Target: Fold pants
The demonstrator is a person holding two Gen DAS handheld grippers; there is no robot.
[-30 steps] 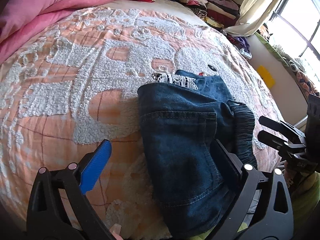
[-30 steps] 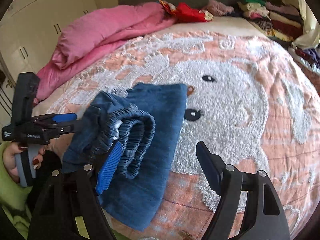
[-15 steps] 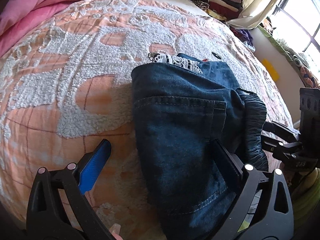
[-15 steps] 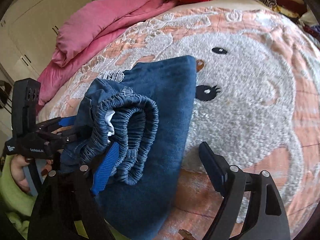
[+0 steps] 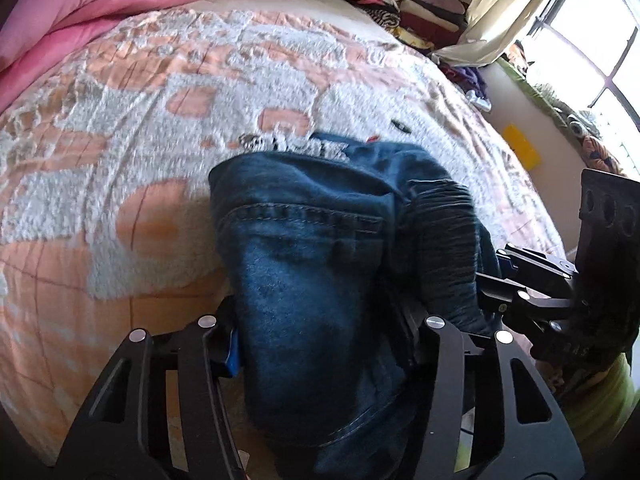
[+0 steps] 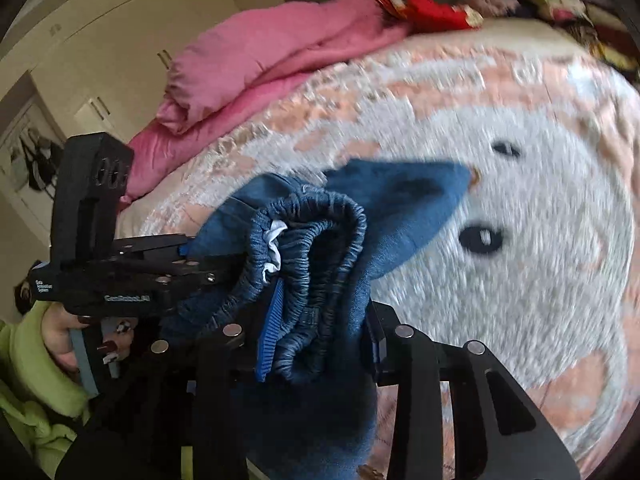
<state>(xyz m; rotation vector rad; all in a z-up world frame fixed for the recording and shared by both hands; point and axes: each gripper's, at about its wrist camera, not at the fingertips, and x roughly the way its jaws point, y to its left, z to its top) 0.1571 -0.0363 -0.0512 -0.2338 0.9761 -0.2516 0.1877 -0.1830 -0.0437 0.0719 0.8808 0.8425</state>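
Left wrist view: left gripper (image 5: 324, 344) just closed, clamping folded jeans (image 5: 320, 280) near bed (image 5: 120, 160) near edge, right wrist view: right gripper (image 6: 320, 336) just closed, pinching jeans' bunched waistband (image 6: 316, 232), hand (image 6: 60, 336) holding left gripper

Pink quilt (image 6: 256, 52), peach bedspread (image 5: 120, 152)

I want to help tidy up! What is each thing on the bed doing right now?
Jeans: folded into a thick bundle, near edge of the bed, gripped from two sides.
Left tool: just closed, clamped on the jeans.
Right tool: just closed, clamped on the stretchy waistband.
Pink duvet: bunched up at the far side.
Clothes pile: folded and stacked.
Bedspread: spread flat.
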